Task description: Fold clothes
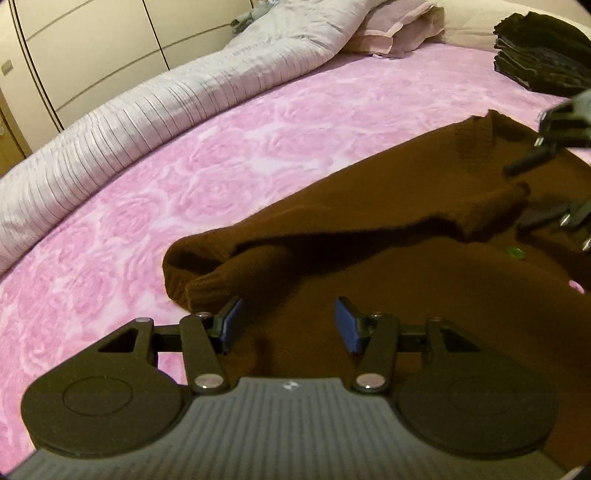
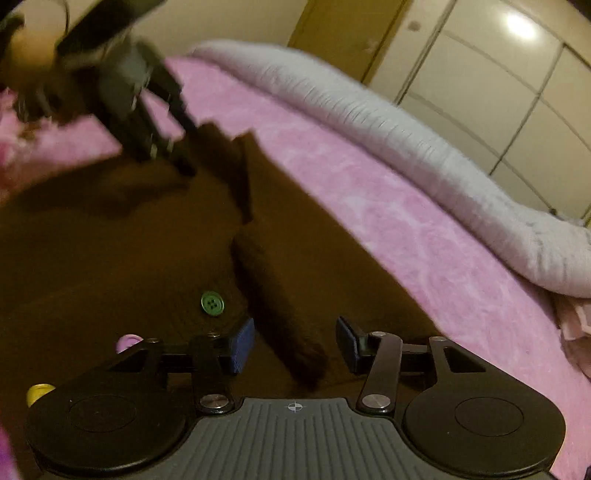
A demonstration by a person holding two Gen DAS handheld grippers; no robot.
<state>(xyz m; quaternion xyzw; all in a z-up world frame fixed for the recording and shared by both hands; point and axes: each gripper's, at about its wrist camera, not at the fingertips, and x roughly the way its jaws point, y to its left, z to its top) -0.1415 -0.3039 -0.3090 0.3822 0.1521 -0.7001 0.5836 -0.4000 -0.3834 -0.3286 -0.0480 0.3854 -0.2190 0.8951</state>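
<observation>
A brown knit cardigan (image 1: 369,206) lies spread on the pink rose-patterned bed cover (image 1: 207,155), with a sleeve folded across its body and the cuff (image 1: 195,284) toward the left. My left gripper (image 1: 288,325) hovers open over the cardigan's lower part, nothing between its blue pads. In the right wrist view the cardigan (image 2: 110,251) shows a green button (image 2: 212,303), a pink button (image 2: 127,341) and a yellow one (image 2: 38,392). My right gripper (image 2: 295,343) is open above a folded sleeve ridge (image 2: 277,302). The left gripper appears blurred at upper left (image 2: 173,147).
A rolled grey quilt (image 1: 147,122) runs along the bed's far side, with a pink pillow (image 1: 399,33) beyond it. A stack of folded dark clothes (image 1: 543,55) sits at the far right corner. Cream wardrobe doors (image 2: 498,92) stand behind the bed.
</observation>
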